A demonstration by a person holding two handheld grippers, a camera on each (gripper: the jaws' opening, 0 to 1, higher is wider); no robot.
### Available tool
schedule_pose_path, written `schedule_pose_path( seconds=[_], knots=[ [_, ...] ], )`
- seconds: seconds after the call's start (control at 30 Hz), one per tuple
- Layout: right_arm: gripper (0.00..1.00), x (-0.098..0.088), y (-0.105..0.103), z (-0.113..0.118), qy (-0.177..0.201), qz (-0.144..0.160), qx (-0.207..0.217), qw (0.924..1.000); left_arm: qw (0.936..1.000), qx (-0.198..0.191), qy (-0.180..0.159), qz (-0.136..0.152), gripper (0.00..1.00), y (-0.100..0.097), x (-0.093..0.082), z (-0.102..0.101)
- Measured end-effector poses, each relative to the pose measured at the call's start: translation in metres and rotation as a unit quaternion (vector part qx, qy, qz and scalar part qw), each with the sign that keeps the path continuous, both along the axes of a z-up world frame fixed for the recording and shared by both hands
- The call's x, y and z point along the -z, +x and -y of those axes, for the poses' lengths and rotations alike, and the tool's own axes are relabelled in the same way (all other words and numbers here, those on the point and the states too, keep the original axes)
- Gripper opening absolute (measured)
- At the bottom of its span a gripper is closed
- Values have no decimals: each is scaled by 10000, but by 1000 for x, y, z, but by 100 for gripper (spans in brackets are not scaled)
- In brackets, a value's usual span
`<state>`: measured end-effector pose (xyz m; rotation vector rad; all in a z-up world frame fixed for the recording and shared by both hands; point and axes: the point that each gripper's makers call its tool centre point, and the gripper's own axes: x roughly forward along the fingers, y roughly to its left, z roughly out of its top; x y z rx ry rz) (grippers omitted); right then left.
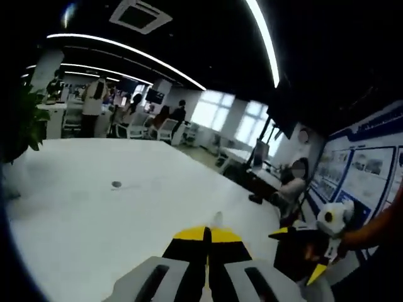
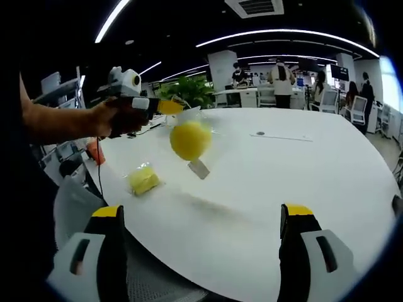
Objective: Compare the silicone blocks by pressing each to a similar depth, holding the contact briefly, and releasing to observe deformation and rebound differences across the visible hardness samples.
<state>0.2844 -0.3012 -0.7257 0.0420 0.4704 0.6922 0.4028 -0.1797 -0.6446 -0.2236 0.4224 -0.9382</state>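
Below left tool (image 2: 171,107), bagged yellow block (image 2: 190,139).

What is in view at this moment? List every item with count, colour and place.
Table: one, white, spans both views.
Bagged ball: one, yellow in clear plastic, hanging from the left gripper above the table.
Small bagged piece: one, yellow, lying on the table near its edge.
Round inset: one, dark, in the tabletop.
Potted plant: one, green, beyond the table.
People: several, in the background.
Left gripper: yellow tips, shut on the bag.
Right gripper: yellow tips, open.
Hand: holding the left gripper.
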Motion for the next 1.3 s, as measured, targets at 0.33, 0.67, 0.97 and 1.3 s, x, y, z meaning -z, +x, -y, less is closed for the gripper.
schedule_pose_path(
  seconds=[0.33,0.67,0.97,1.3],
  knots=[
    [96,-22,16,8,66,239,48,9997,9996,-17,-205,200,0,-12,-39,2],
    [96,-57,33,13,268,794,-168,9963,9984,230,-156,496,0,-28,-54,2],
    [96,-87,34,-16,636,985,-1053,9875,9967,443,-409,549,0,-46,-78,4],
    [96,-103,40,-40,1007,1002,-1556,9775,9937,653,-661,624,0,-61,-101,9]
  ],
)
